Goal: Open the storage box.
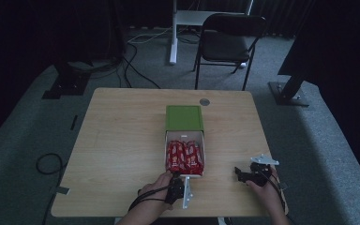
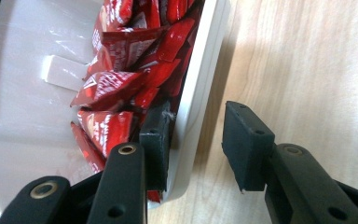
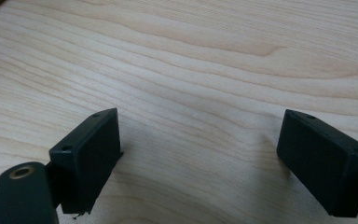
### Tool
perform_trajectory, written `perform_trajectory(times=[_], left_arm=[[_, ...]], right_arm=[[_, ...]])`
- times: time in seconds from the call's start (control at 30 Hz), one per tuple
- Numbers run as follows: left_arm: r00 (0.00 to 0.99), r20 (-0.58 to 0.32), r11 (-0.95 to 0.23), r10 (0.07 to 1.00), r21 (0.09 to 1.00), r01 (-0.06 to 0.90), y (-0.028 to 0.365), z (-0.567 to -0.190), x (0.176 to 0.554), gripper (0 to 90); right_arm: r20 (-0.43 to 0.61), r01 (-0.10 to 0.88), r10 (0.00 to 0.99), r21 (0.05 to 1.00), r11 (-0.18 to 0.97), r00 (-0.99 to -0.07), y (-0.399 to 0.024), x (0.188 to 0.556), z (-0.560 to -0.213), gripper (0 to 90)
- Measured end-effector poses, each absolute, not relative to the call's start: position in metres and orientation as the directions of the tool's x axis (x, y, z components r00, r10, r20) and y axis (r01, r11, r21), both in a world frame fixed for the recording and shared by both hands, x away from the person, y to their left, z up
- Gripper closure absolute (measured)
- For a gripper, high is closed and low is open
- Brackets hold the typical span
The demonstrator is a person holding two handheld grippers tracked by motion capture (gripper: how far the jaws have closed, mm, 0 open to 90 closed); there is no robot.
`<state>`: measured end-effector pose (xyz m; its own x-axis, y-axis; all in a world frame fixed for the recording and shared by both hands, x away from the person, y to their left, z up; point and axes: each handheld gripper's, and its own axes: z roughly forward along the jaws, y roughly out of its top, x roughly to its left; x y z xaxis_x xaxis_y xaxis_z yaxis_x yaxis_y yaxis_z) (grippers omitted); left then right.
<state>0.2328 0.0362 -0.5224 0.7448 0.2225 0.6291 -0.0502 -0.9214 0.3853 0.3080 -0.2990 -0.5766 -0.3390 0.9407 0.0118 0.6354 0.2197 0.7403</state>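
I have two grippers on one wooden table (image 1: 122,140). My left gripper (image 1: 177,183) sits at the near end of the white tray (image 1: 165,140), which is slid partway out of a green sleeve (image 1: 183,117) in the middle of the table. In the left gripper view the left gripper (image 2: 193,140) has its jaws partly apart and straddling the tray's white wall (image 2: 200,79) — one pad inside against the wall among the packets, the other outside over the wood with a gap between it and the wall, so it is not clamped. The tray is full of red snack packets (image 2: 121,79); from the high view the red snack packets (image 1: 184,157) read as two rows lying side by side, but I cannot count the single packets, as they overlap. My right gripper (image 1: 251,174) rests well to the right of the tray near the table's front edge, with its grey plate on top. In the right gripper view the right gripper (image 3: 198,158) has its two black jaws spread wide with nothing but bare wood grain between them. Beyond the table stands one dark folding chair (image 1: 229,40) on grey carpet, with cables (image 1: 136,61) trailing across the floor.
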Motion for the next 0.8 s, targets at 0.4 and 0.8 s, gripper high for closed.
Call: perform_trajectory(times=[0.4,0.8], left_arm=[[0.767,0.535,-0.84,0.355,0.543,0.011,0.066,-0.5,0.231,63.0],[0.772,0.424,-0.751,0.473,0.653,0.101,0.099,-0.496,0.235,62.9]], right_arm=[[0.011,0.635,0.941,0.741,0.22,-0.339,-0.299,0.308,-0.577,12.7],[0.011,0.635,0.941,0.74,0.22,-0.339,-0.299,0.308,-0.577,12.6]])
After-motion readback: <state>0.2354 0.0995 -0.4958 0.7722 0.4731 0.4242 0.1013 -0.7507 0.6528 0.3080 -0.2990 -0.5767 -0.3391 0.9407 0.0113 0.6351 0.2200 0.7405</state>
